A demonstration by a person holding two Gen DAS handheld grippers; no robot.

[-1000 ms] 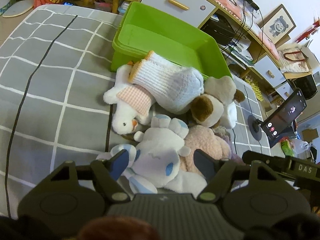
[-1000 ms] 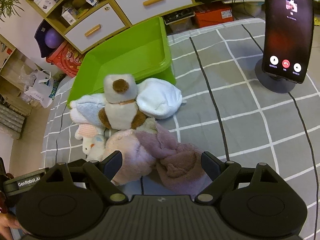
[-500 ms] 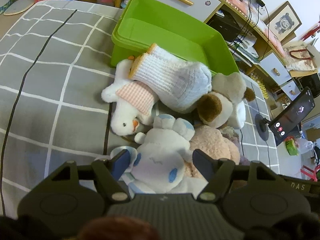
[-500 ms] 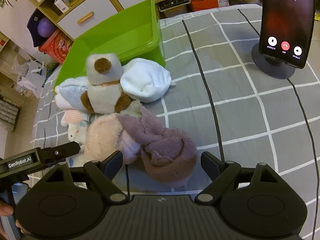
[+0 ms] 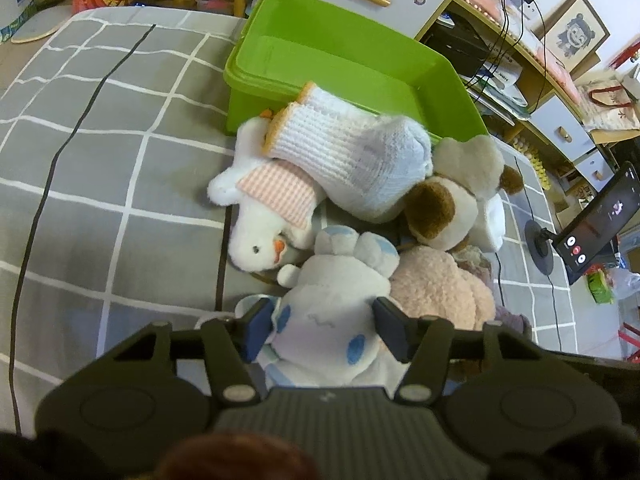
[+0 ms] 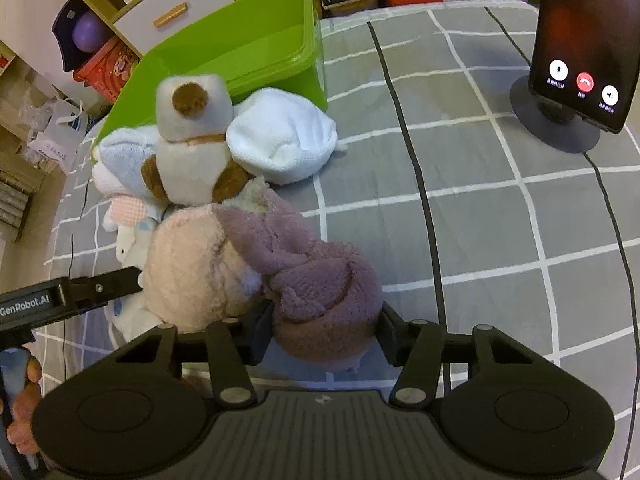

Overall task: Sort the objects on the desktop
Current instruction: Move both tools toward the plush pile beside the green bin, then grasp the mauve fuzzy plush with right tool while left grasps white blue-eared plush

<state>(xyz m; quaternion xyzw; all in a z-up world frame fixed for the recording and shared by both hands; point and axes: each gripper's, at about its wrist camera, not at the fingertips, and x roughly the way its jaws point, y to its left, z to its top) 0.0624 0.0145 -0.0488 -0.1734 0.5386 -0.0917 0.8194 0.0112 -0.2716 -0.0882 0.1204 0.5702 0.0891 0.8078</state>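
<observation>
Left wrist view. I read the left gripper (image 5: 322, 326) with its jaws partly spread, one on each side of the white plush toy with pale blue patches (image 5: 340, 312). Both fingers (image 5: 258, 326) press against the toy's flanks, so I record it as gripped. My landmark is the bright green rectangular plastic bin (image 5: 332, 60), which stands on the grey bedspread with white grid lines (image 5: 100, 184). The gripped toy lies on the near side of the bin, well apart from it. Between the two lie a white plush duck in a pink checked cloth (image 5: 260, 220) and a white ribbed knit sock with an orange cuff (image 5: 344, 148), whose cuff end rests against the bin's front wall. A cream plush dog with brown ears (image 5: 456, 200) sits just beside the bin's right front corner. A pale pink fuzzy plush (image 5: 436, 284) touches the gripped toy's right side.

Right wrist view. I read the right gripper (image 6: 324, 334) with its jaws partly spread and both fingers (image 6: 262, 330) pressed into a mauve fleece bundle (image 6: 320, 280); I record it as gripped. The bundle lies on the bedspread on the near side of the green bin (image 6: 240, 48), well apart from it, touching the pink plush (image 6: 188, 264). A white terry cloth roll (image 6: 284, 140) rests against the bin's front wall. A black phone on a round stand (image 6: 580, 48) stands well to the bin's right.
</observation>
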